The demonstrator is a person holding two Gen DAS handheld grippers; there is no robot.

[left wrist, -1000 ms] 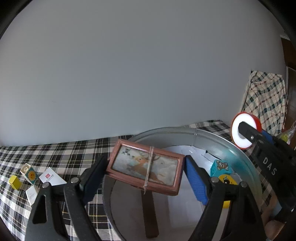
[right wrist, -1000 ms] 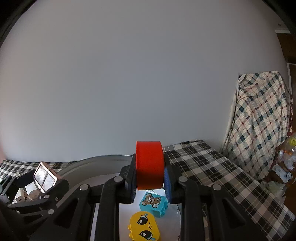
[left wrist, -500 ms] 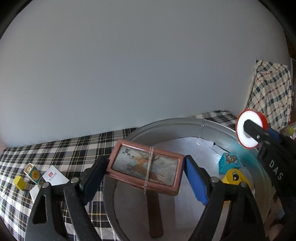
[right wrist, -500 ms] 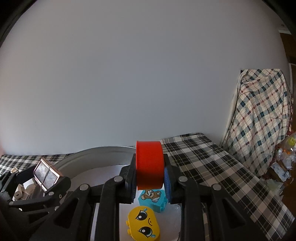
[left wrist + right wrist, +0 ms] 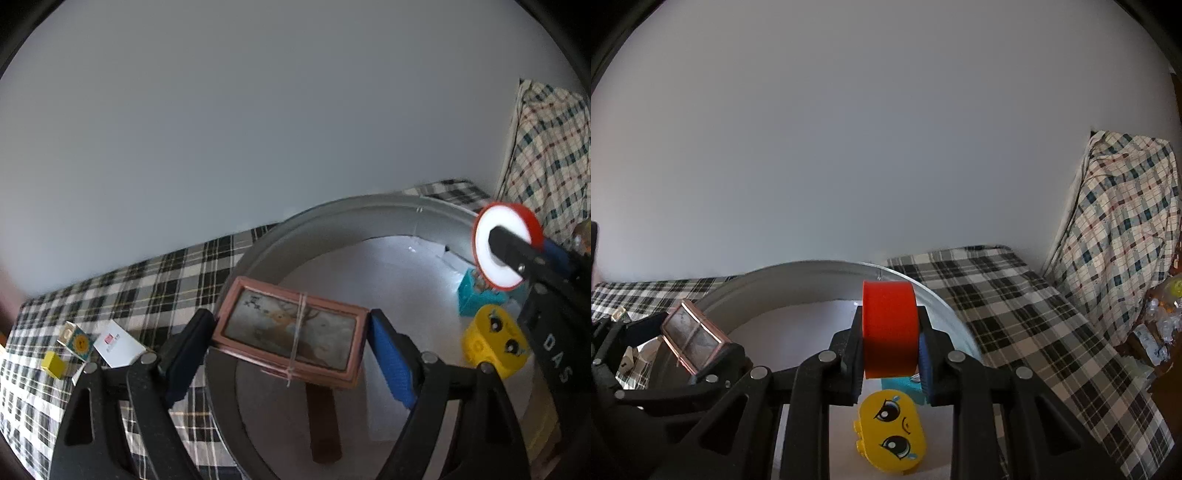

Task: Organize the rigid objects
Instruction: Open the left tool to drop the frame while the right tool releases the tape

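The left hand-held gripper squeezes a small brown picture frame by its two short ends, with one pad on each end. The frame has a string tied around its middle, and it hangs in the air over the near side of a big round metal tub. The right hand-held gripper is closed tight on a red roll of tape, and it holds the roll up over the tub too. Down on the tub's floor lie a yellow toy block with a crying face and a blue block just behind it. The tub sits on a tabletop with a checked cloth. On the cloth, left of the tub, lie a white card, a little yellow cube and a block with a sun picture.
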